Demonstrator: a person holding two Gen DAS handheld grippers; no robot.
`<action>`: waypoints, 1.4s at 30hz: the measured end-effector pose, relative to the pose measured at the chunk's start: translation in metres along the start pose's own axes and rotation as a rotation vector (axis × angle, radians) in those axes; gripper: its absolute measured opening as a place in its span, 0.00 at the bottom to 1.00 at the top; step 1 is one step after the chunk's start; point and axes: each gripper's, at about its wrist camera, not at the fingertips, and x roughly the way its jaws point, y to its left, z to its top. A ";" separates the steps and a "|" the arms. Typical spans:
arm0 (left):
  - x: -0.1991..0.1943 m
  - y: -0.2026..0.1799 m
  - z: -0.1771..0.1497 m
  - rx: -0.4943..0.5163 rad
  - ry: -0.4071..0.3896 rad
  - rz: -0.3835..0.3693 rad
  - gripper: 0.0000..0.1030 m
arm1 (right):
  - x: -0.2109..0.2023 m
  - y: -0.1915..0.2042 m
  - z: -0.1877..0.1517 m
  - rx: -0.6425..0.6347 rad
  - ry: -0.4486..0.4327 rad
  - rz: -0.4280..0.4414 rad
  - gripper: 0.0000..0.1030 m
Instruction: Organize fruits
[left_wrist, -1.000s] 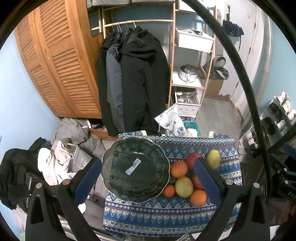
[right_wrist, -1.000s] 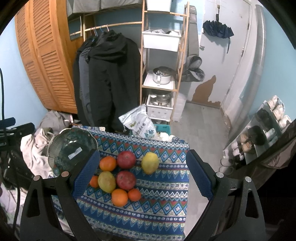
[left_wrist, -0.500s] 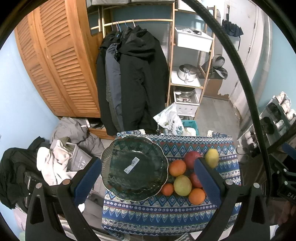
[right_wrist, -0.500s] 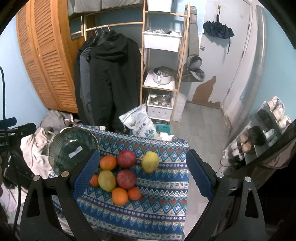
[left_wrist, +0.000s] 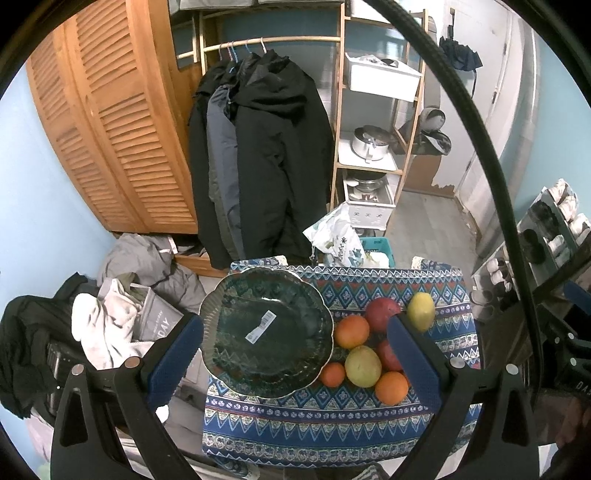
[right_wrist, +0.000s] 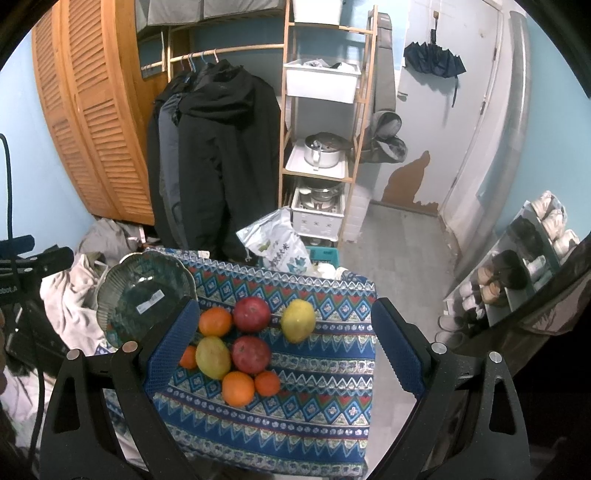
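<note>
A dark green scalloped plate (left_wrist: 225, 332) with a white barcode sticker sits at the left of a small table with a blue patterned cloth (left_wrist: 332, 417); it also shows in the right wrist view (right_wrist: 110, 295). Right of it lies a cluster of fruit: oranges (right_wrist: 215, 321), red apples (right_wrist: 251, 313), a yellow-green fruit (right_wrist: 213, 357) and a lemon (right_wrist: 298, 325) set apart. My left gripper (left_wrist: 295, 358) hangs open and empty above the plate. My right gripper (right_wrist: 282, 350) hangs open and empty above the fruit.
Dark coats (left_wrist: 266, 155) hang behind the table beside a wooden louvred wardrobe (left_wrist: 110, 122). A wooden shelf rack (right_wrist: 321, 122) holds pots and a white bin. Clothes (left_wrist: 110, 321) are piled on the floor left of the table. A shoe rack (right_wrist: 517, 273) stands at right.
Both grippers have drifted slightly, so the table sits a little lower in the right wrist view and slightly higher in the left. Plate and fruit have not moved.
</note>
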 end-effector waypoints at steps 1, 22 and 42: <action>0.000 0.000 0.000 0.002 -0.001 -0.001 0.98 | 0.000 0.000 0.000 0.000 0.000 0.000 0.90; 0.018 -0.003 -0.004 0.021 0.036 -0.027 0.98 | 0.002 -0.002 -0.004 -0.003 0.011 -0.007 0.90; 0.110 -0.015 -0.065 0.050 0.234 -0.073 0.86 | 0.078 -0.024 -0.048 0.002 0.202 0.083 0.90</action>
